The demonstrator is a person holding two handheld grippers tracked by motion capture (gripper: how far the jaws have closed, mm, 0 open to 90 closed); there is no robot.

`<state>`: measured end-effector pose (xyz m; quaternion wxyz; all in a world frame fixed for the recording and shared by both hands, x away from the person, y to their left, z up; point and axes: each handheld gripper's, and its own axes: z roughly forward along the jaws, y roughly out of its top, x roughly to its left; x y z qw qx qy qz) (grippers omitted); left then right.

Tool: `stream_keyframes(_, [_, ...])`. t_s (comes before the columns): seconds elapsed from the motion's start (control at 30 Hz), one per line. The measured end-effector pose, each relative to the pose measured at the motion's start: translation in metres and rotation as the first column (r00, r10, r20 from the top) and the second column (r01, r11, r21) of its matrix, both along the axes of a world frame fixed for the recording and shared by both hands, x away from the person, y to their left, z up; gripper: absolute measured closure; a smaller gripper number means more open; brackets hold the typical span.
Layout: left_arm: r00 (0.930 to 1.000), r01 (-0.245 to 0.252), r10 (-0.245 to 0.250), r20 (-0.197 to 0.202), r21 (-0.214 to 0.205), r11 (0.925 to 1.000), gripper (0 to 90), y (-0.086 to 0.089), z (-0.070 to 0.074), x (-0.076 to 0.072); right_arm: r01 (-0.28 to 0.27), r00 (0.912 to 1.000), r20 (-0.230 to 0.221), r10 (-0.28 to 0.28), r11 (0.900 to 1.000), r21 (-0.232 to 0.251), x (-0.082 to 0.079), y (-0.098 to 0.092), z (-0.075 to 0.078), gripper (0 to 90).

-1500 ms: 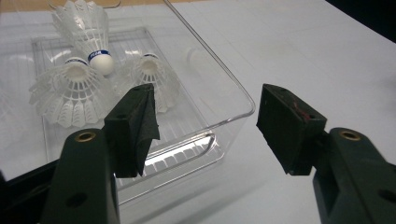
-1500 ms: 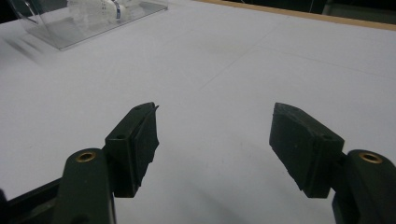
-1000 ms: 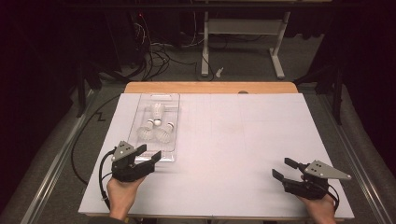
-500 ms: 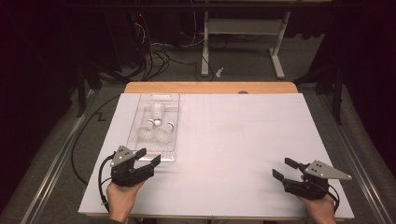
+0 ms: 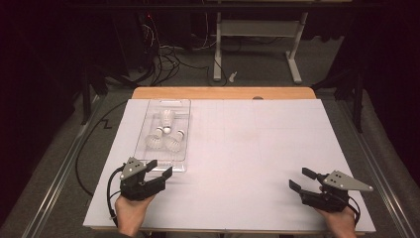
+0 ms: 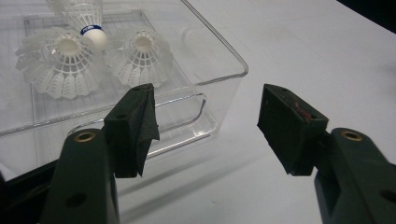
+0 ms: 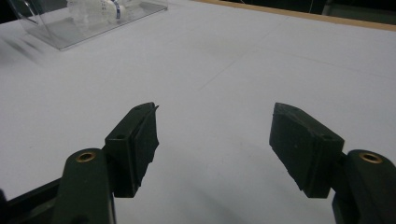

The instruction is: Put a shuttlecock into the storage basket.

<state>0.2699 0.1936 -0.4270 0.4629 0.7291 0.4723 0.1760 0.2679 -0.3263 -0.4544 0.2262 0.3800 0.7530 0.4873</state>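
Observation:
A clear plastic tray (image 5: 184, 106) lies on the left part of the white table and holds three white shuttlecocks (image 5: 166, 134). In the left gripper view the shuttlecocks (image 6: 70, 56) lie just beyond the tray's near wall (image 6: 219, 93). My left gripper (image 5: 159, 168) sits open at the tray's near end, jaws wide apart with nothing between them (image 6: 205, 126). My right gripper (image 5: 301, 179) rests open near the front right of the table, over bare white surface (image 7: 212, 140). The tray (image 7: 51, 37) shows far off in the right gripper view.
The white table cover (image 5: 257, 144) spans most of the top, with a wooden edge (image 5: 223, 92) at the back. A cable (image 5: 81, 158) hangs off the left side. Desk legs (image 5: 292, 59) and loose cables (image 5: 163, 54) lie on the floor behind.
My left gripper has drawn back a little toward the front edge, away from the tray's near end. The right gripper has stayed put.

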Motion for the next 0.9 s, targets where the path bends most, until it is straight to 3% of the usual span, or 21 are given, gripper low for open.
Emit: stream_keyframes(0.9, [0.9996, -0.027, 0.027, 0.01, -0.02, 0.9994, 38.2, 0.0062, -0.0078, -0.007, 0.001, 1.0, 0.0, -0.001, 1.0, -0.001, -0.0004, -0.0004, 0.0001, 32.6])
